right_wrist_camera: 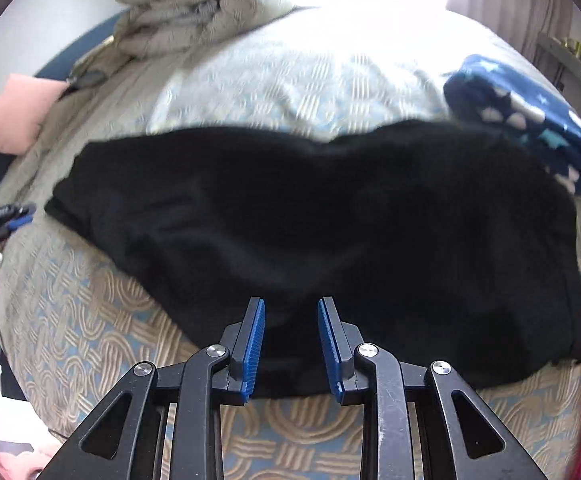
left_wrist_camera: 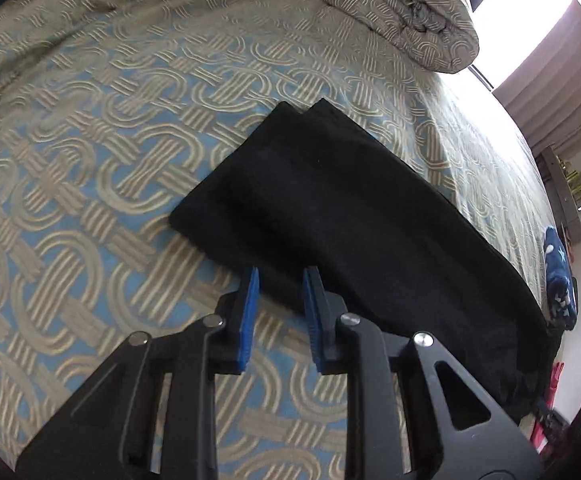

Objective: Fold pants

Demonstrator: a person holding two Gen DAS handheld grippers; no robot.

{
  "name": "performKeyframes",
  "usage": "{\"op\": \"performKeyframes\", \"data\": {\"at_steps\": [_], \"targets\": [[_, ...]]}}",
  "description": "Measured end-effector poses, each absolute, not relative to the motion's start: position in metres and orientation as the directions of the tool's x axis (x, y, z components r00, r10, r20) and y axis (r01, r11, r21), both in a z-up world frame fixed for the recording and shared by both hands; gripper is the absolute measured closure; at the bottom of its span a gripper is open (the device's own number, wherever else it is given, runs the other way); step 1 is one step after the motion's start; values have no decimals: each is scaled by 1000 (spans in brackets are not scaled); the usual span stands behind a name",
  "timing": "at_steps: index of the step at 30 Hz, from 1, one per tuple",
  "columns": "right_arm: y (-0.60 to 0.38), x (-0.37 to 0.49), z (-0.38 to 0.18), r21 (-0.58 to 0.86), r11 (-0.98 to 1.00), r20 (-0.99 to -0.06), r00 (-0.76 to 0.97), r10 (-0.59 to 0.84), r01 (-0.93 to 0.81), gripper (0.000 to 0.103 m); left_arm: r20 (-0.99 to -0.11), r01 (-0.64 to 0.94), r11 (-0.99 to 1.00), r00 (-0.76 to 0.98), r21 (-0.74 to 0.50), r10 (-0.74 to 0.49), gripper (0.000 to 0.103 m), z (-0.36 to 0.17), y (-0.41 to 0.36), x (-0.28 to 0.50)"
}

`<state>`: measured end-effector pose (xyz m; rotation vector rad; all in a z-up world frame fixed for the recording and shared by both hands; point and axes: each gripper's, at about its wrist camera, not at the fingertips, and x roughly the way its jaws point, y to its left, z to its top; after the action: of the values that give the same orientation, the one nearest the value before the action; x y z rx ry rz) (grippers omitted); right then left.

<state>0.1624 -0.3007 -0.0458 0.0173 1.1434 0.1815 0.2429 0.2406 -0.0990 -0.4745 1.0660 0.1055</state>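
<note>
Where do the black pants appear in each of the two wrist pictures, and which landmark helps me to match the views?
Left wrist view: the black pants lie from the centre toward the lower right, just beyond the gripper tips.
Right wrist view: the black pants stretch across the middle, left to right.
Shared landmark: the blue star-patterned blanket, beside the pants' far end in both views.

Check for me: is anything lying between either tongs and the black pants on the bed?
Nothing visible. The left tongs stand open at the near edge of the black pants, only bedspread beneath. The right tongs hang open over the pants' near edge. The blue starred blanket lies at their far corner.
</note>
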Motion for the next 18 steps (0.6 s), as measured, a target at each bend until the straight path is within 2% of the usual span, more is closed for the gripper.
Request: {"op": "performKeyframes", "data": {"at_steps": [4, 6, 8, 9, 11, 15, 18], "targets": [[-313, 146, -48, 82, 994, -919, 380, 105, -76, 75, -875, -356, 876, 466, -325, -135, 76, -116, 248, 268], [-319, 137, -45, 87, 995, -921, 377, 96, -41, 75, -869, -363, 866, 473, -344, -147, 67, -119, 249, 277], [-330, 129, -44, 106, 994, -919, 380, 101, -7, 73, -863, -368, 862, 484, -349, -143, 64, -118, 247, 284], [-333, 126, -44, 113, 994, -917, 384, 104, 0, 72, -863, -368, 864, 487, -344, -136, 67, -117, 246, 287], [-335, 122, -43, 110, 994, -914, 392, 102, -2, 64, -861, -334, 880, 487, -338, -146, 99, -116, 240, 293], [-317, 119, -41, 63, 995, -909, 407, 90, -78, 61, -822, -301, 891, 555, -339, -126, 100, -88, 236, 279], [-289, 116, -42, 10, 980, -907, 412, 92, -197, 56, -788, -282, 897, 607, -341, -109, 100, -67, 240, 266]]}}
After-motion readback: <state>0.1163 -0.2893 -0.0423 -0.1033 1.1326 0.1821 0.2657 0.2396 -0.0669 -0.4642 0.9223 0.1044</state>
